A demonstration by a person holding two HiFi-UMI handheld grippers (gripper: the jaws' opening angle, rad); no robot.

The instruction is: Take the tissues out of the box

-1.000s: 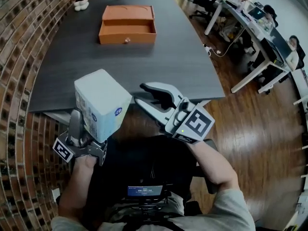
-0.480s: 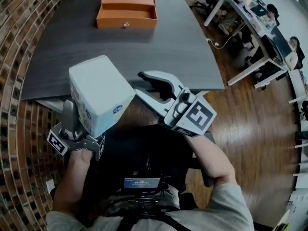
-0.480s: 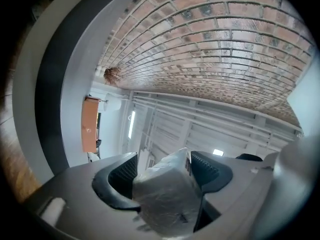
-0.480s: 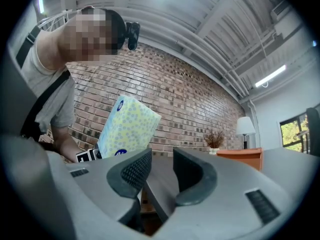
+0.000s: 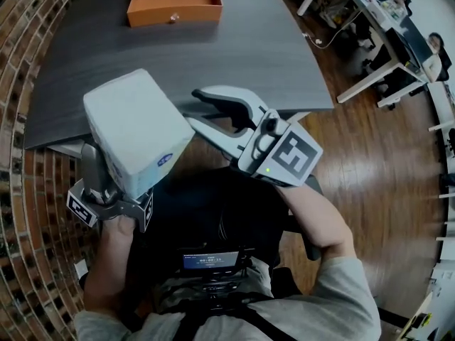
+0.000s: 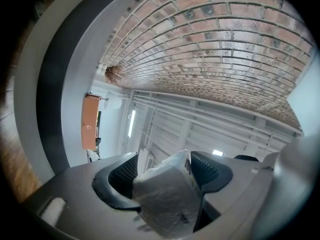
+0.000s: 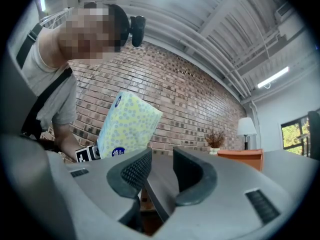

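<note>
Head view: the tissue box [image 5: 131, 130] is tilted up at the near left, off the dark table [image 5: 213, 55], clamped at its lower end by the left gripper [image 6: 162, 174]. Its film wrap looks light, soft and probably slippery. The right gripper [image 5: 195, 109], just right of it, is part-open and empty. It should probably pinch the tissues gently at the opening, which isn't visible.

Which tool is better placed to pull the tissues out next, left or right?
Probably right. The left tool is shut on the tissue pack, holding it up. The right tool is open and empty, its tips close beside the pack.
</note>
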